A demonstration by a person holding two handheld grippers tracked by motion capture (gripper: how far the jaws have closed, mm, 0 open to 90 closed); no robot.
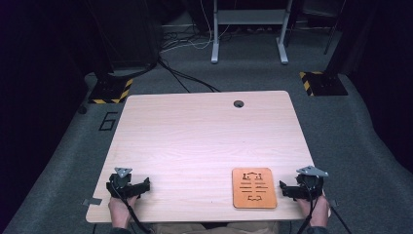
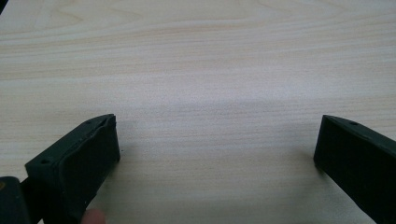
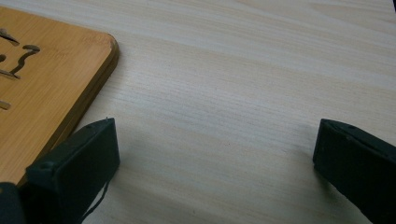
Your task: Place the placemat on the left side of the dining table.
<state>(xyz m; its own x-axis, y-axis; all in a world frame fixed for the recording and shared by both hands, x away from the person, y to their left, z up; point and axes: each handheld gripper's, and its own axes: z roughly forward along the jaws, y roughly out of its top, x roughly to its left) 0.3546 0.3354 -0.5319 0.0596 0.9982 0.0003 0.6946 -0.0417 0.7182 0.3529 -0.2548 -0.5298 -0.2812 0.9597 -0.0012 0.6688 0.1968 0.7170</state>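
While both tools gape empty, left tool [image 2: 217, 140] over bare table [image 2: 210, 56], right tool [image 3: 217, 140] beside wooden board [image 3: 51, 79].

Table [image 1: 204, 136]: bare wood across the upper and middle of the high view; free passage there. One low obstacle: flat orange-brown board [image 1: 254, 187] with cut-out slots, lower right of centre, lying flat.

Left gripper [image 1: 146, 185] at lower left, jaws wide apart, bare wood between and ahead of them [image 2: 215, 107].

Right gripper [image 1: 283, 189] at lower right, jaws spread, just beside the board's right edge; board corner [image 3: 51, 79] lies upper left in the right gripper view, open wood to its right.

Cable hole [image 1: 238, 104] near the table's far edge.
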